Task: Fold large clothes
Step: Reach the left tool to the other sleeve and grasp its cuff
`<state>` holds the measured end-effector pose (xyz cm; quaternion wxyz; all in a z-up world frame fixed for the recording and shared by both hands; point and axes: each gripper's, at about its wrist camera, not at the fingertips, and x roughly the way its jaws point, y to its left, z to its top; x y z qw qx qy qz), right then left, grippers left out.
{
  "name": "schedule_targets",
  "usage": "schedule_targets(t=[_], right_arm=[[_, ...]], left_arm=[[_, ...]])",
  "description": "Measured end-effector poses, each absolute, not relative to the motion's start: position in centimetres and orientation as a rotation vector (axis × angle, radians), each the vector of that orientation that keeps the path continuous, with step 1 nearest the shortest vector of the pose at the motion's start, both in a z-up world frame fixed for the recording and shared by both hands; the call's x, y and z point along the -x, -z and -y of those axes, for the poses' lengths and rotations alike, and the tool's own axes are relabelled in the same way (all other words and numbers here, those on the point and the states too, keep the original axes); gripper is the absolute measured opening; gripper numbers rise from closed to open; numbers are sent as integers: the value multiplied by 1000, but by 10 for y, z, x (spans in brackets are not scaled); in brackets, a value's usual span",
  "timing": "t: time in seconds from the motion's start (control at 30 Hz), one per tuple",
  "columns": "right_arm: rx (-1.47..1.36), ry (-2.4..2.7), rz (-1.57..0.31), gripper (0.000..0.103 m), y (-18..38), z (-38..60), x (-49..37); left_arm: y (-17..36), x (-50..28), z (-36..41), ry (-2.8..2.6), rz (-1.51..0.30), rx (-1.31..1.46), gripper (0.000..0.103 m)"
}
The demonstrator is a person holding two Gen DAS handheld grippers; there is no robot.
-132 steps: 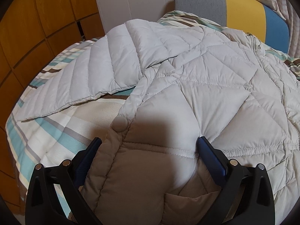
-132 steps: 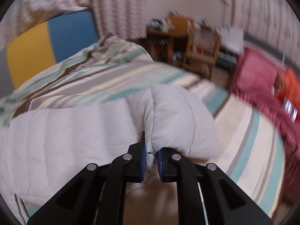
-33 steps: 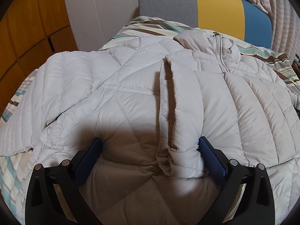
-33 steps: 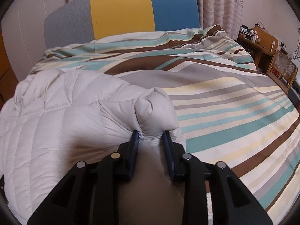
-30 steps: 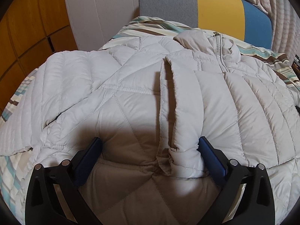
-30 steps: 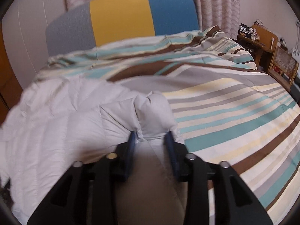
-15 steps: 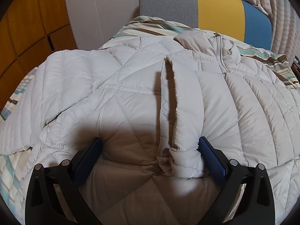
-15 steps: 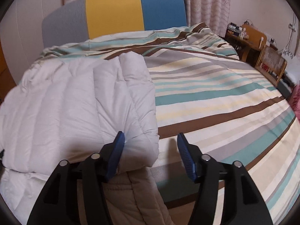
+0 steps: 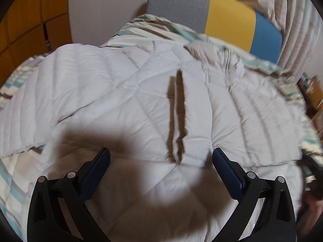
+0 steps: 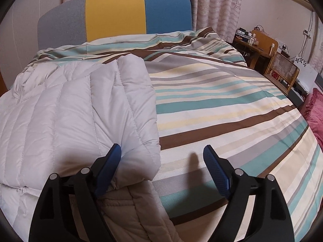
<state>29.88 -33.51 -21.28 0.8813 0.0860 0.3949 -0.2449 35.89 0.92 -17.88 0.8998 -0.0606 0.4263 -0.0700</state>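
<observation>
A pale grey quilted down jacket lies spread on the striped bed cover. Its right sleeve is folded across the chest, leaving a dark slit along the middle. The left sleeve stretches out to the left. My left gripper is open and empty, hovering over the jacket's lower part. In the right wrist view the folded sleeve edge lies at the jacket's right side. My right gripper is open, its left finger touching the sleeve's corner.
A grey, yellow and blue headboard stands at the far end of the bed. Orange wood panels are on the left. A wooden desk and rattan chair stand to the right, with a red cushion beside the bed.
My right gripper has opened and let go of the sleeve, which now lies folded on the jacket. The left gripper has lifted and moved, so its view is blurred.
</observation>
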Motion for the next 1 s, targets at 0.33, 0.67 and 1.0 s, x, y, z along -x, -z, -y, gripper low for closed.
schedule_targets(t=[0.33,0.67,1.0], right_arm=[[-180,514,-820,86,213,335,-300],[-191,511,-819,86,213,337,-299],[-200,513,-819,88,214,339,-299]], left_arm=[[149,-333,-150,-156,-778,270,100],[177,-294,-304,-530,-755,713,100],[205,-307,-336,-692,-799,701,85]])
